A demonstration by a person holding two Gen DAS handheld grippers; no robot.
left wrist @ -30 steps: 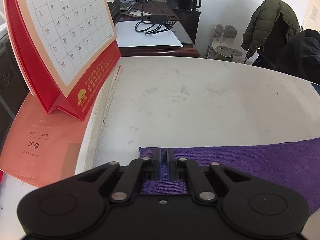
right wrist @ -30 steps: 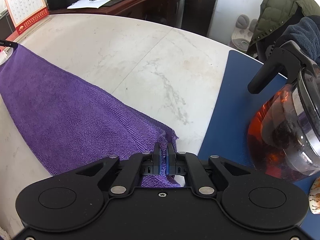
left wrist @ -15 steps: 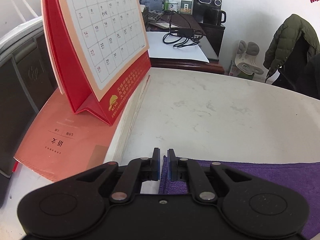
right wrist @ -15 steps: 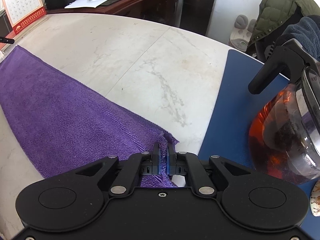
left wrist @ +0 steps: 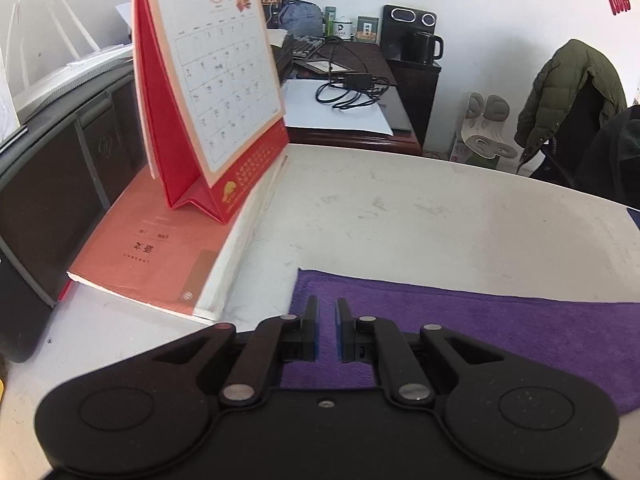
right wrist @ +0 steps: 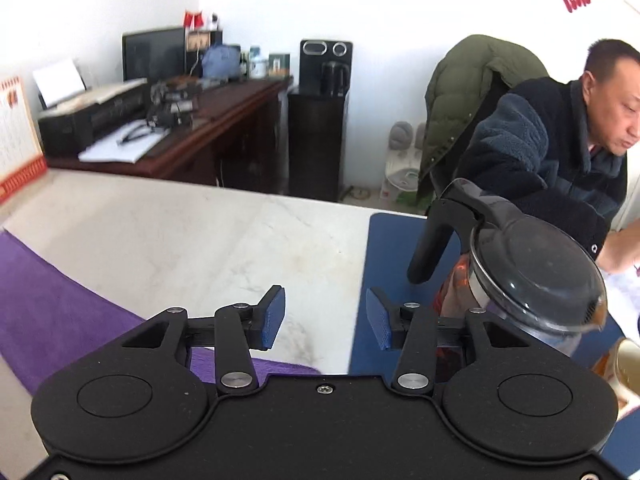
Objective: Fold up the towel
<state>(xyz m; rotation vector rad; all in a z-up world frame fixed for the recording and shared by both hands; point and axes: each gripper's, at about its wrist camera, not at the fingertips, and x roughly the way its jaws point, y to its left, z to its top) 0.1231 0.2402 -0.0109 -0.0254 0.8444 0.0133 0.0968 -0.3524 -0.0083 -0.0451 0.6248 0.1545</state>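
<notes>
Right gripper (right wrist: pixel 325 320): jaws are seen opening, with nothing between them; only bare tabletop (right wrist: pixel 208 248) and the edge of a blue mat (right wrist: pixel 396 248) lie beneath. Left gripper (left wrist: pixel 327 330): jaws are drawn nearly together, with a thin gap and no cloth clamped. Below both, the purple towel (left wrist: pixel 480 328) is spread flat on the table, its corner near a red desk calendar (left wrist: pixel 216 92). Light, limp, non-slip pile is judged; corners or hem are best pinched. A glass pot (right wrist: pixel 532 272) stands close by.
</notes>
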